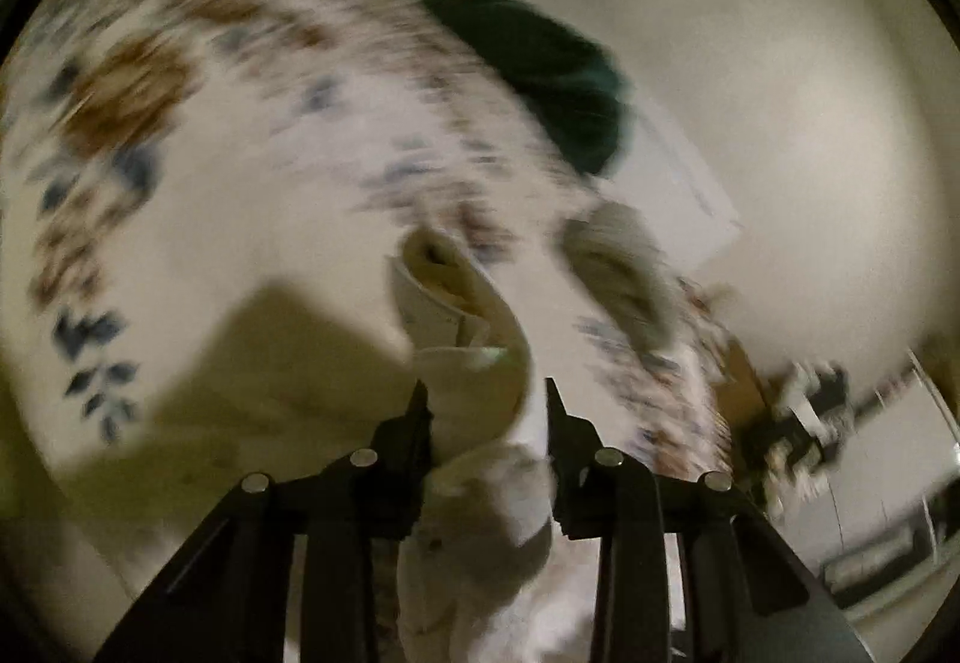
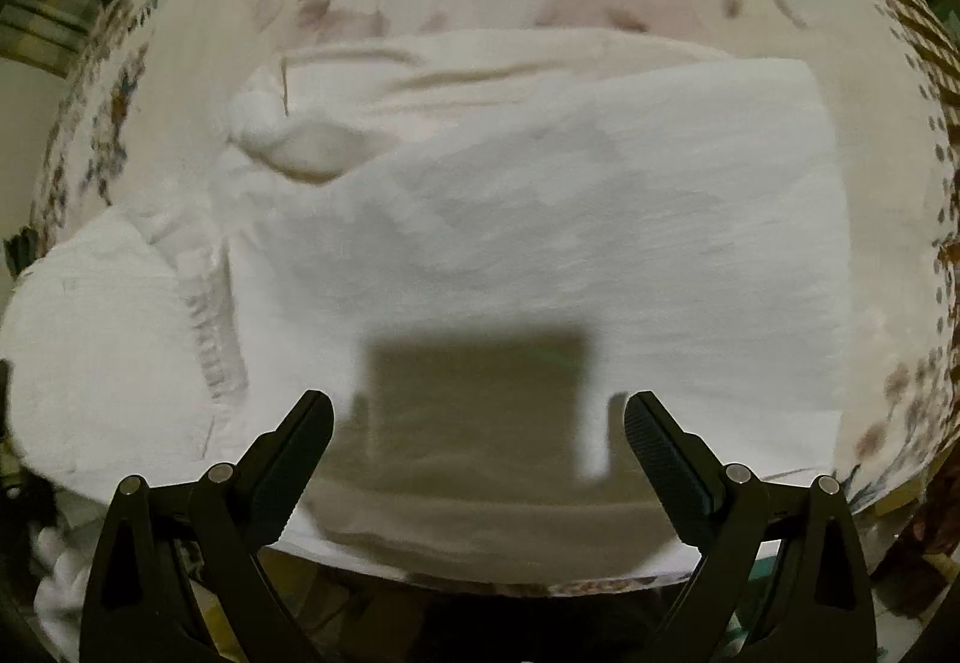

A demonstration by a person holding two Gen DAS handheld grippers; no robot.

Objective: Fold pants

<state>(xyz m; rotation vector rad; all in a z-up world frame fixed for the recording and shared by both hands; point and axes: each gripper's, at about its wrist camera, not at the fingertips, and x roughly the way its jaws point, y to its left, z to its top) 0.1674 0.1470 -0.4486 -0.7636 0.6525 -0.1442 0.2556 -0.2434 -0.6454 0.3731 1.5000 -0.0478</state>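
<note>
Lifting a bunched fold of the white pants point(image 1: 480, 363), the left claw point(image 1: 486, 399) pinches it narrowly. Rest of the pants point(image 2: 540, 219) lies flat across the floral bed point(image 2: 888, 255). Right claw point(image 2: 480, 411) hangs wide above, empty. Next: carry the fold over, square the edges.

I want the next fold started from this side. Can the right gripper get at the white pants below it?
Probably yes: the right gripper hangs open right over the white pants on the floral sheet, with nothing between its fingers and the cloth.
</note>
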